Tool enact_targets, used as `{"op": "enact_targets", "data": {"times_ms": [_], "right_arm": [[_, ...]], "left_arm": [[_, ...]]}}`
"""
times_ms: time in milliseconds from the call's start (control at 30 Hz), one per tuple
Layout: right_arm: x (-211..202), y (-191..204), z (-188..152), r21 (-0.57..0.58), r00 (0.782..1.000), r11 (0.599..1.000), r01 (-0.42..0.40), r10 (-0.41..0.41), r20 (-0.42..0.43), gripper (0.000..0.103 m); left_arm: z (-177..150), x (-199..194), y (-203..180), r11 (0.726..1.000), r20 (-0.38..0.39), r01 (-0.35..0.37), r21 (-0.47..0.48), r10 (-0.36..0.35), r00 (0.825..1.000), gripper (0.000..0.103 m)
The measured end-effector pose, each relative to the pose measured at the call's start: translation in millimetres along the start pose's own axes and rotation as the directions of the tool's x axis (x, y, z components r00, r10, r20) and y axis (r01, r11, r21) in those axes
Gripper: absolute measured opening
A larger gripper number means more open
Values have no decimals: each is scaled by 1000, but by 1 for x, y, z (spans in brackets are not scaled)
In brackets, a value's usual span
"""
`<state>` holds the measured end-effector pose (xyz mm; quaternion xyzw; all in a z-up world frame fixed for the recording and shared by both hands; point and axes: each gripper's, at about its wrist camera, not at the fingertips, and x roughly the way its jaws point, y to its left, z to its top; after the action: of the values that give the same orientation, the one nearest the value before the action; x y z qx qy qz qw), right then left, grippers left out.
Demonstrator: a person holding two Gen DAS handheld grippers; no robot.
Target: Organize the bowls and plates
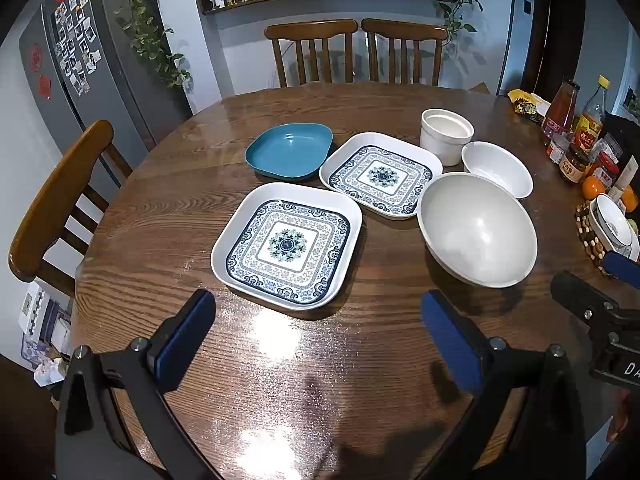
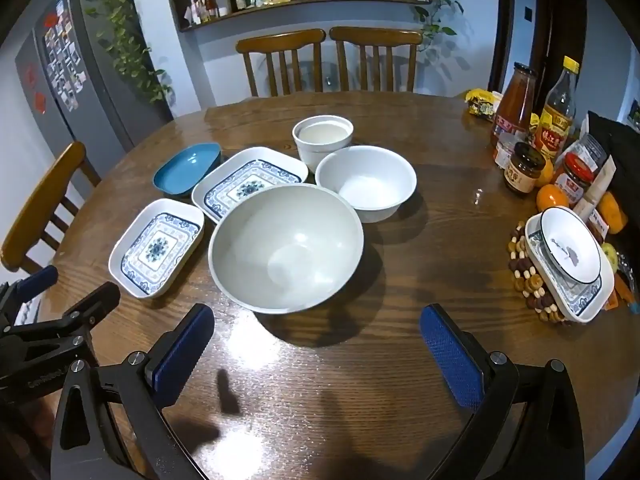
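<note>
On the round wooden table (image 1: 160, 240) lie two square blue-patterned plates: a near plate (image 1: 287, 245) (image 2: 157, 247) and a far plate (image 1: 381, 175) (image 2: 248, 186). A teal dish (image 1: 289, 150) (image 2: 188, 167) sits behind them. To their right stand a large white bowl (image 1: 476, 229) (image 2: 286, 248), a smaller white bowl (image 1: 497, 168) (image 2: 366, 182) and a white cup-shaped bowl (image 1: 446, 134) (image 2: 323, 136). My left gripper (image 1: 316, 328) hovers open just short of the near plate, holding nothing. My right gripper (image 2: 316, 344) hovers open just short of the large bowl, also holding nothing.
Sauce bottles (image 2: 516, 100), jars (image 2: 524, 166) and oranges (image 2: 552, 198) crowd the table's right side. A small bowl on a patterned plate (image 2: 570, 256) rests on a beaded trivet there. Wooden chairs (image 1: 312, 52) stand at the far side and left. A fridge (image 1: 72, 64) stands at the left.
</note>
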<state>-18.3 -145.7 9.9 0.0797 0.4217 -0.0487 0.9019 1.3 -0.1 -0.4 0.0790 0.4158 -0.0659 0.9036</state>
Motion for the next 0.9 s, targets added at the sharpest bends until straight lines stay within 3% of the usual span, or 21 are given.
{"op": "enact_targets", "data": {"times_ms": [900], "right_arm": [[3, 6, -1, -13, 1000, 1000, -10, 10, -3, 103]], "left_arm": [[1, -1, 2, 1000, 3, 10, -4, -10, 1000, 102]]}}
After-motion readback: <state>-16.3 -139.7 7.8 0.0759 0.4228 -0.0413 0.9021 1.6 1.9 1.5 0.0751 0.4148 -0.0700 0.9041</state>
